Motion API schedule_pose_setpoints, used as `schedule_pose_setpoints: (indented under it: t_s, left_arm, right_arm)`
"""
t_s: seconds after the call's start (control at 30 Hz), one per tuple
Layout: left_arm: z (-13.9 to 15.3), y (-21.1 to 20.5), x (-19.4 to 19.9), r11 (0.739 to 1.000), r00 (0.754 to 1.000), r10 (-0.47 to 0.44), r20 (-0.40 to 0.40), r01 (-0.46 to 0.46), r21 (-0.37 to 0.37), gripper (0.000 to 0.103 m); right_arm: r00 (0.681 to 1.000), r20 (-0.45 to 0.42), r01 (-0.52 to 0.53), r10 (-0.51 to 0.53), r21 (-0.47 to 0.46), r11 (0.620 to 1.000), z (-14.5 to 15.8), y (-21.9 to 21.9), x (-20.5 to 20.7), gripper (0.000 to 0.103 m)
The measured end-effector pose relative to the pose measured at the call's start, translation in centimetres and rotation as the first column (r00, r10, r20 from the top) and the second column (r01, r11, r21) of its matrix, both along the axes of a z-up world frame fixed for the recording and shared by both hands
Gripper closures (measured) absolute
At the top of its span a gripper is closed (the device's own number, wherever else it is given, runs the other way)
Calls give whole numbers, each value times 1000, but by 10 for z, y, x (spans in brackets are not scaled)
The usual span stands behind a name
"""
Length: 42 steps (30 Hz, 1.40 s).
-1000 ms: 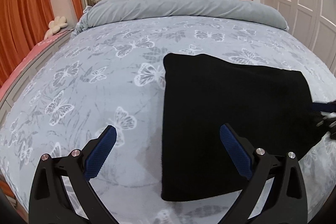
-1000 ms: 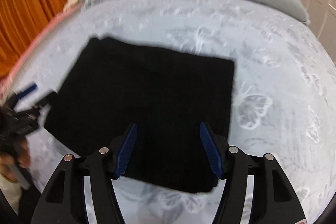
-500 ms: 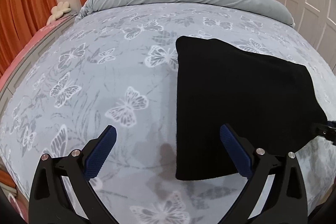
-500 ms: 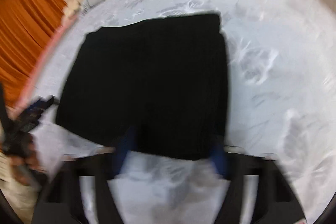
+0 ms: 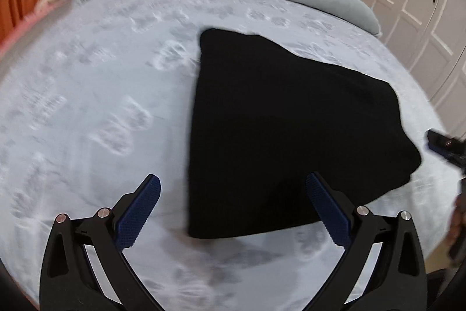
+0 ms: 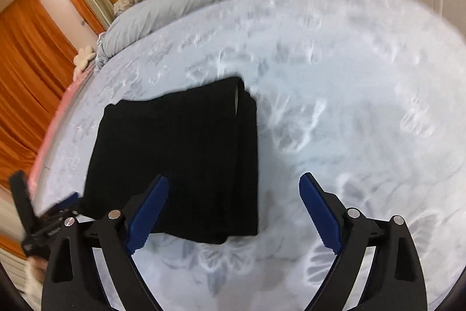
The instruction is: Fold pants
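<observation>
Your right gripper, its jaws opening and clear of the cloth, has drawn back from the folded black pants lying flat mid-bed, while your left gripper hovers spread and empty, suggesting folding is complete.

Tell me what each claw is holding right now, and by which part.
Nothing is held. The left claw stands open, and the right claw is opening with nothing between its pads. The folded black pants lie free on the bed.
</observation>
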<state>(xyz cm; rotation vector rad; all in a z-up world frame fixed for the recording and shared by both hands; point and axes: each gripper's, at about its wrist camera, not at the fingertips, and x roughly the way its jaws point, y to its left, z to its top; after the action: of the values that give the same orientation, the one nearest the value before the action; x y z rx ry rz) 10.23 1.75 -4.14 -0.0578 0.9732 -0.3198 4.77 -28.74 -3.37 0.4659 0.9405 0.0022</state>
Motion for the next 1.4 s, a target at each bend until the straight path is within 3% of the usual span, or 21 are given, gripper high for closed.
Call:
schedule_pose_setpoints:
  t_s: [0.13,0.23,0.3,0.33,0.37,0.43,0.5,0.63,0.7,0.77,0.83,0.9,0.97,1.0,1.03,1.13,1.23,1.27,1.3,1.33,1.4]
  left_arm:
    - [-33,2,21,990,986,28,-166,-51,-134,5]
    - [-36,2,29,981,985,63,-159,-90,-171,5]
    - [-34,-2,33,980,986,61,-157,-89,-179,19]
    - [-32,-2,34,974,985,51,-162,-85,-210,42]
    - [-30,-2,34,968,984,30,-174,-73,-242,52]
    - [-15,1,30,956,985,4,-175,-56,-289,65]
    - [6,5,16,957,991,-9,-132,-30,-288,68]
    - [30,24,-36,942,984,-77,-158,20,-335,65]
    - [16,30,-67,957,982,-86,-169,34,-289,56]
    - [-9,33,-92,985,980,-59,-188,26,-172,55]
    - [-10,43,-109,992,990,-25,-139,7,-128,55]
    - [20,49,-118,996,1000,17,-2,-17,-86,56]
    - [58,50,-127,998,978,66,195,-62,-28,56]
    - [78,42,-123,999,961,53,271,-54,-5,51]
    - [83,36,-119,999,959,41,279,-42,-3,45]
    - [85,8,-73,999,979,-9,202,17,-39,42]
    - [42,-31,-12,998,995,-30,91,25,53,42]
    - [23,-36,0,994,998,-26,61,19,109,40]
    - [-3,-38,14,988,1000,-1,21,-2,154,33]
    - [-16,-33,17,990,1000,17,11,-18,140,27]
    - [-13,-22,13,990,999,45,23,-48,133,25]
  right_arm:
    - [988,-147,-12,49,246,969,-51,3,18,13]
    - [992,-111,-23,53,258,966,-58,17,24,5]
    - [992,-91,-67,83,172,983,-56,35,29,27]
    - [992,-77,-85,98,154,984,-54,40,31,43]
    - [992,-63,-95,106,163,982,-48,43,30,58]
    - [993,16,-122,121,163,979,-20,46,20,63]
    - [986,82,-158,146,167,973,7,51,1,65]
    - [975,110,-205,191,139,969,25,54,-58,59]
    - [984,4,-175,177,143,974,-13,55,-85,45]
    - [984,-152,-70,91,137,988,-53,47,-99,37]
    - [996,-90,-2,23,225,974,-46,30,-113,38]
    - [995,63,81,-80,-10,997,1,29,-131,38]
    - [986,164,58,-33,-147,987,33,46,-130,69]
    - [985,172,5,22,-157,988,45,57,-119,77]
    - [983,166,-52,78,-156,986,52,68,-106,85]
    - [963,100,-220,249,-238,946,49,111,-50,89]
    - [950,-46,-309,309,-281,909,2,125,-7,94]
    - [954,-95,-301,285,-294,907,-24,119,5,99]
    - [959,-64,-282,275,-212,936,-34,104,11,100]
    - [968,-54,-251,247,-122,960,-33,89,12,103]
    - [978,-39,-210,207,-134,968,-15,84,11,103]
